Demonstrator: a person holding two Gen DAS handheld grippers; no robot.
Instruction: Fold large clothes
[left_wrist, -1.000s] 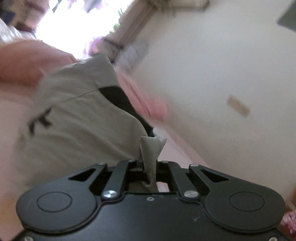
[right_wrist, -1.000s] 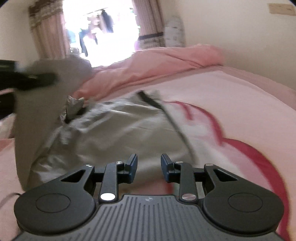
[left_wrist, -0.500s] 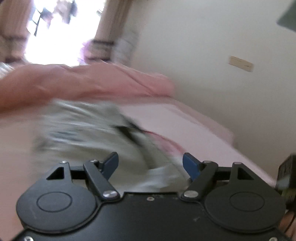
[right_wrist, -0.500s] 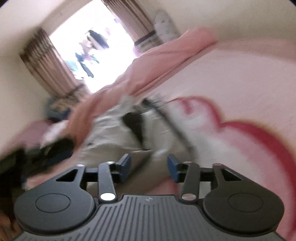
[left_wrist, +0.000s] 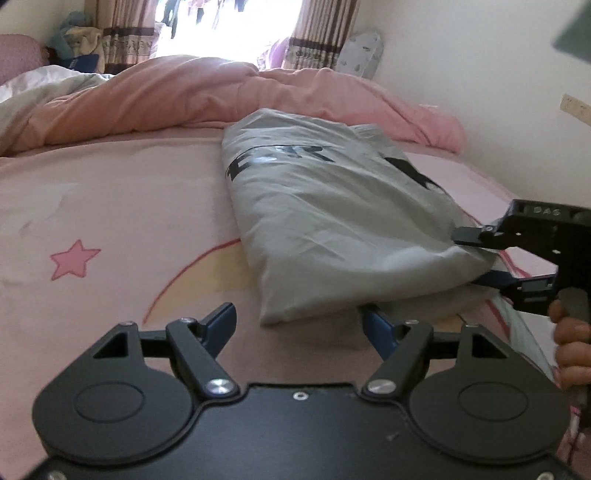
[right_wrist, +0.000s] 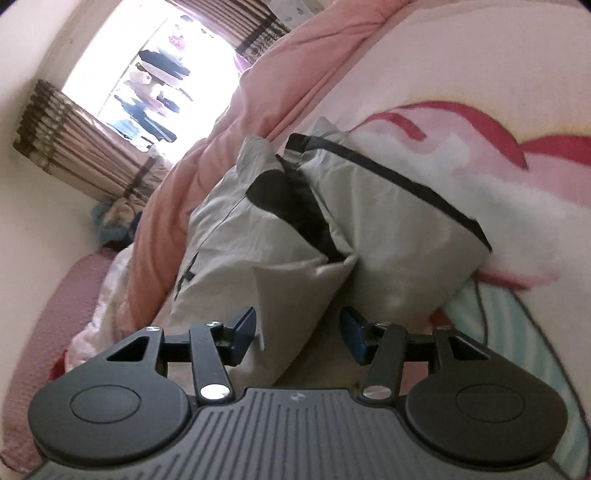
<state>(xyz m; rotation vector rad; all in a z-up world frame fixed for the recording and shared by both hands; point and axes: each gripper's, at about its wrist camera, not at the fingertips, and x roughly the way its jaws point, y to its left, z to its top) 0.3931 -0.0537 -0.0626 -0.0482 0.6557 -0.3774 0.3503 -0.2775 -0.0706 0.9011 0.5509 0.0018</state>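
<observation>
A grey garment (left_wrist: 332, 218) with black markings lies folded into a thick bundle on the pink bed sheet (left_wrist: 110, 221). My left gripper (left_wrist: 299, 325) is open, its jaws spread wide just short of the bundle's near corner. My right gripper (left_wrist: 476, 258) shows at the right in the left wrist view, open, with one finger above and one below the bundle's right edge. In the right wrist view the right gripper (right_wrist: 299, 332) is open with the garment's folded edge (right_wrist: 295, 280) between its fingers.
A rumpled pink duvet (left_wrist: 184, 96) is heaped along the far side of the bed. A white wall (left_wrist: 480, 74) runs along the right. A curtained bright window (left_wrist: 229, 26) is behind. The sheet has a star print (left_wrist: 74, 258).
My left gripper let go of the grey cloth it was pinching and opened. The garment dropped from hanging to lying folded on the bed. My right gripper moved in around its edge.
</observation>
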